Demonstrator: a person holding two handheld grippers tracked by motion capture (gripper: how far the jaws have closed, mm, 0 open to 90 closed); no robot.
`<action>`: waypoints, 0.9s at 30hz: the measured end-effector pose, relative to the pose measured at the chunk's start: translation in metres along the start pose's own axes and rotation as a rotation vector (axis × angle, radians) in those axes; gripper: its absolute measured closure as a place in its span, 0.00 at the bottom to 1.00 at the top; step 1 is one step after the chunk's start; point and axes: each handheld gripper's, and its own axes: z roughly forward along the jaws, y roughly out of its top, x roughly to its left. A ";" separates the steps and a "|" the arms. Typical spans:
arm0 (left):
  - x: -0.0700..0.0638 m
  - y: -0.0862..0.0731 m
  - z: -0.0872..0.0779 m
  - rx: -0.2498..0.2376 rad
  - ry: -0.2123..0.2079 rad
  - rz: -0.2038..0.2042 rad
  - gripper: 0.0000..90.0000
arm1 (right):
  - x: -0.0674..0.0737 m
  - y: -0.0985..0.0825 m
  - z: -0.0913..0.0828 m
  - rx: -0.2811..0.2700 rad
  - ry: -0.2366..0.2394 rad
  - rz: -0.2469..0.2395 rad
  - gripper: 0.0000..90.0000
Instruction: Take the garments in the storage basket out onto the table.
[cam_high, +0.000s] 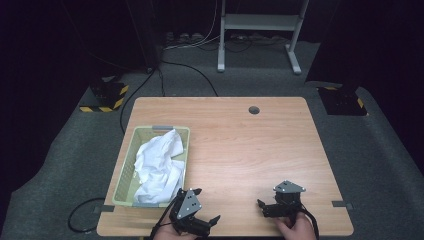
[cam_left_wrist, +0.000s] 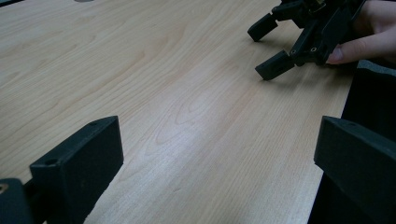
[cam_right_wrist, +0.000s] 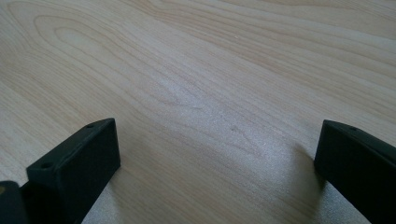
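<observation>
A pale green basket (cam_high: 126, 176) stands on the left part of the wooden table (cam_high: 240, 145) and holds a crumpled white cloth (cam_high: 157, 165). Just right of the basket's near corner, at the table's front edge, my left gripper (cam_high: 205, 204) (cam_left_wrist: 217, 158) is held open over bare wood with nothing between its jaws. Further right along the same edge, my right gripper (cam_high: 267, 200) (cam_right_wrist: 215, 158) is also open and low over bare tabletop. The left gripper view looks across at the right gripper (cam_left_wrist: 270, 46) and the hand (cam_left_wrist: 369, 37) that holds it.
A round cable hole (cam_high: 254, 109) sits near the table's far edge. Behind the table on the grey floor are a white stand (cam_high: 260, 30), cables, and two black-and-yellow bases (cam_high: 105, 97) (cam_high: 345, 100). Bare wood stretches across the middle and right of the table.
</observation>
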 end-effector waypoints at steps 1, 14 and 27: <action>0.001 0.000 -0.001 0.000 -0.004 -0.001 0.02 | 0.000 0.000 0.000 0.000 0.000 0.001 0.00; 0.015 0.000 -0.019 -0.036 0.037 -0.037 0.02 | 0.000 0.000 0.000 0.000 0.000 0.000 0.00; 0.029 -0.002 -0.037 -0.069 0.084 -0.067 0.02 | 0.000 0.000 0.000 0.000 0.000 0.000 0.00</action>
